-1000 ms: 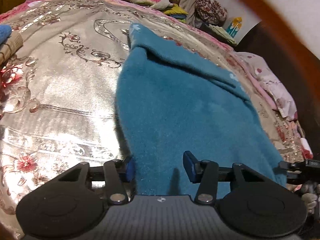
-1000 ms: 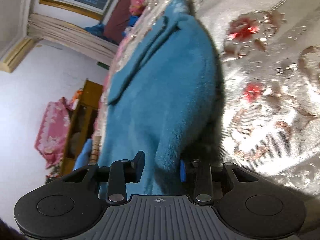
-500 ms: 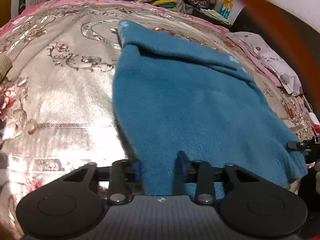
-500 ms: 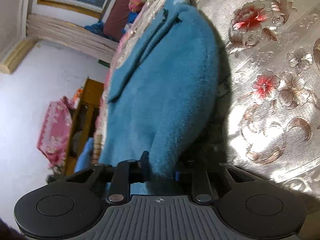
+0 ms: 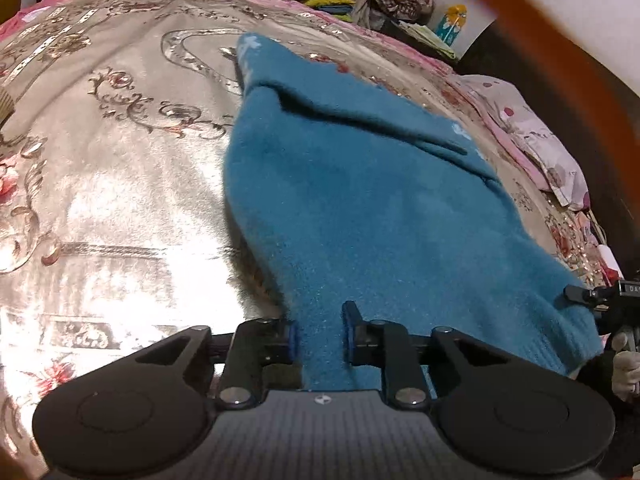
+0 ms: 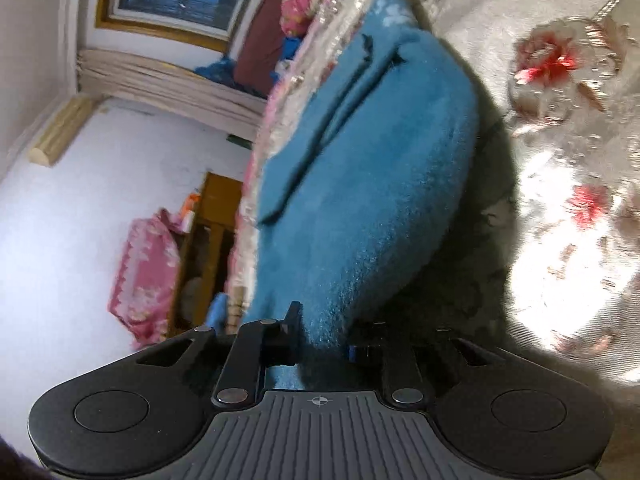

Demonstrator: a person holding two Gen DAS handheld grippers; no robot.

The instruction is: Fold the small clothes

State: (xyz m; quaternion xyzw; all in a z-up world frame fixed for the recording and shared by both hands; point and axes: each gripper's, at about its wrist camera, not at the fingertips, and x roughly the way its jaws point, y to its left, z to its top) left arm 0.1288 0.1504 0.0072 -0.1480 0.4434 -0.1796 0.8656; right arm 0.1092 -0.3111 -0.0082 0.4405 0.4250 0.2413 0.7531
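Sweater (image 5: 360,208) hem clamped in my left gripper (image 5: 319,334) and right gripper (image 6: 322,334), sleeves tucked, bottom-up fold over bedspread (image 5: 120,200) still undone

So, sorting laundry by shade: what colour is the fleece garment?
Teal blue garment, with pale marks at its far end; clearest in the left wrist view.
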